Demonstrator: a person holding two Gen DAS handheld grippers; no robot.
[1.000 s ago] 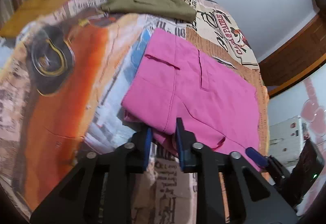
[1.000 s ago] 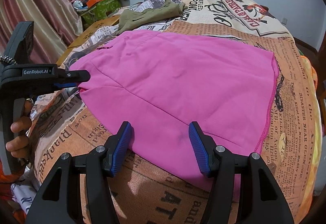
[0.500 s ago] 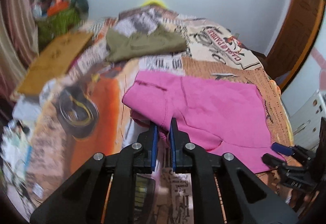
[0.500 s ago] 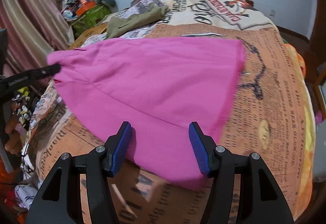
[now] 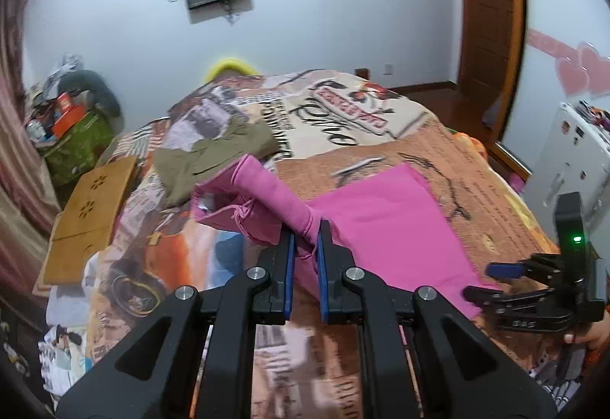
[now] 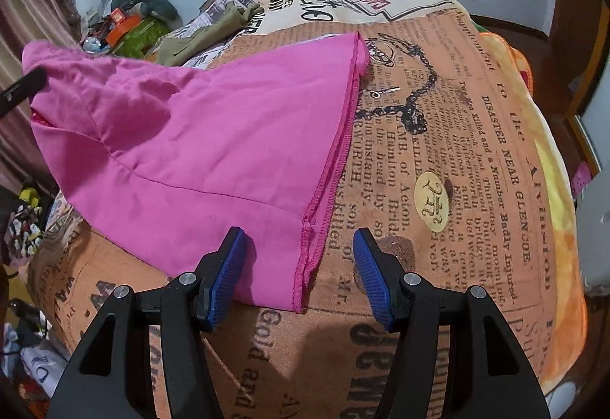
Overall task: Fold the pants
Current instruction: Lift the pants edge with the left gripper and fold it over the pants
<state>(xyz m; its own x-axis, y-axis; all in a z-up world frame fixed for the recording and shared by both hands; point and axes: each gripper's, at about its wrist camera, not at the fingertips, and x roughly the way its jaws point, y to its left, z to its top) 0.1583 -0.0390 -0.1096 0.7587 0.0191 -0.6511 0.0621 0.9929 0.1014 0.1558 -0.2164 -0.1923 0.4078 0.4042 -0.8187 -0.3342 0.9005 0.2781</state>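
Pink pants (image 5: 381,220) lie on the printed bedspread (image 5: 366,121). My left gripper (image 5: 305,232) is shut on a bunched fold at their waist end and holds it raised off the bed, so the cloth hangs in a roll. In the right wrist view the pants (image 6: 209,137) slope up to the left toward the left gripper's finger (image 6: 26,85). My right gripper (image 6: 299,243) is open just above the near hem corner, with the stitched hem edge between its blue pads (image 6: 225,274) but not pinched. From the left wrist view, the right gripper (image 5: 492,280) sits at the pants' right corner.
An olive garment (image 5: 213,159) lies folded farther back on the bed. A wooden board (image 5: 91,213) and a green box (image 5: 76,148) of clutter stand at the left side. A white appliance (image 5: 572,159) and a wooden door frame (image 5: 492,18) are to the right.
The left gripper closed on the waist fold, then rose and rolled, lifting that end. The right gripper slid along the near edge from mid-pants to the hem corner, staying open.
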